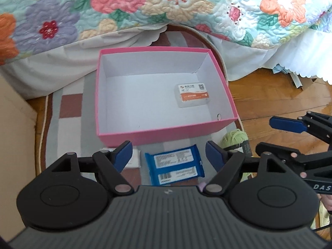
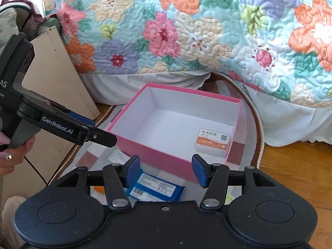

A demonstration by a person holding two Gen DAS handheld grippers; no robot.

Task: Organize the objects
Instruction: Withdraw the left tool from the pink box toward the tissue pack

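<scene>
At far left, a brown cardboard panel [image 1: 12,128] leans by the bed, with the patchwork rug [image 1: 68,108] spread over the wooden floor [image 1: 276,101] beside it. Your left hand-held gripper [image 1: 169,155] hangs over the near edge of the rug, its blue-padded fingers [image 1: 124,153] spread wide and gripping nothing. A small white packet [image 1: 134,158] lies on the rug just behind the left finger, at about 9 o'clock from the blue packet [image 1: 176,166], which lies flat between your open fingers, label side up, just short of the box's near wall.

The pink box [image 1: 166,134] sits on the rug at 12 o'clock from the blue packet, open at the top, white inside. A small white case with an orange label [image 1: 193,95] lies on the box floor toward the right wall, near the right-hand front corner as you see it.

A ball of pale green yarn [image 1: 234,137] lies at 3 o'clock from the box's near right corner. Your right hand-held gripper [image 2: 165,171] is also held open and empty, above the blue packet [image 2: 155,189] and the front wall of the pink box [image 2: 161,155]; in the left wrist view one of its blue pads shows at the right edge.

The flowered quilt [image 1: 166,6] hangs down from the bed behind everything.
</scene>
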